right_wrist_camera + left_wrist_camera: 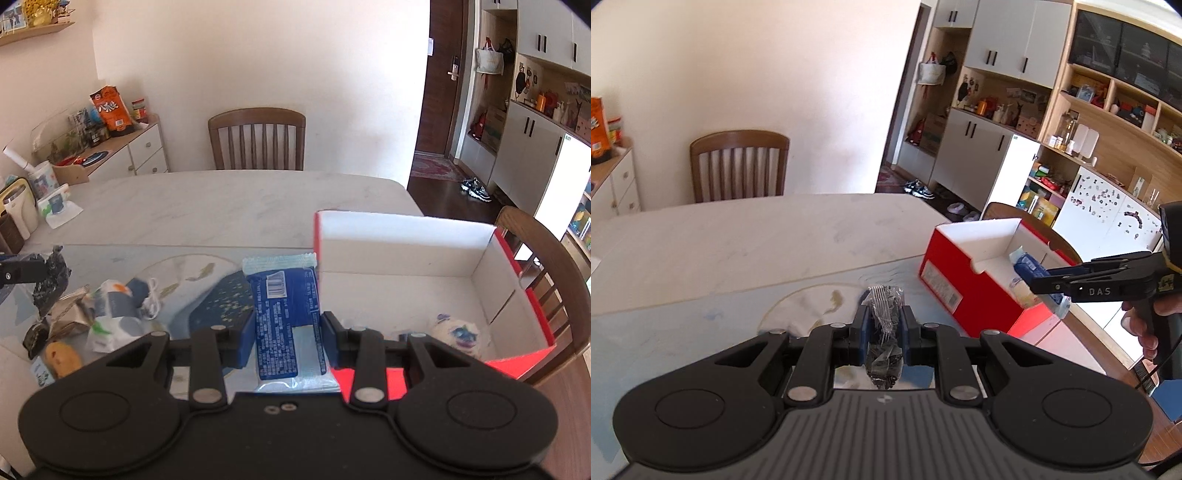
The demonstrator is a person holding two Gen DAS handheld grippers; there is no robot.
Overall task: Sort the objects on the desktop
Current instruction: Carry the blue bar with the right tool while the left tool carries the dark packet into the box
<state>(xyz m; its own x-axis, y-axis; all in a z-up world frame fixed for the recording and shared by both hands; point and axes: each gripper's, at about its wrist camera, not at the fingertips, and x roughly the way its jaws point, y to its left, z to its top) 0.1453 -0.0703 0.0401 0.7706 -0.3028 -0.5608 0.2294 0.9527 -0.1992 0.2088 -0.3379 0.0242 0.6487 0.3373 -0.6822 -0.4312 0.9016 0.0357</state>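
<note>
My left gripper [884, 325] clamps a clear-wrapped dark packet [884, 332], my right gripper [288, 328] a blue packet [286, 314] by the red box [517, 306] (one item inside, a heap [92, 317] left).

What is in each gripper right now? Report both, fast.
Left gripper: shut on a crinkly clear-and-black plastic packet.
Right gripper: shut on a flat blue-and-white sealed packet, beside the red cardboard box.

Left wrist view: looks forward and down along its gripper's fingers, close over the table [738, 240], toward the far chair [738, 166].
Right wrist view: same tilt, facing the red box [517, 325].
Shared: table, chair, red box [960, 280], far cupboards [979, 147].
</note>
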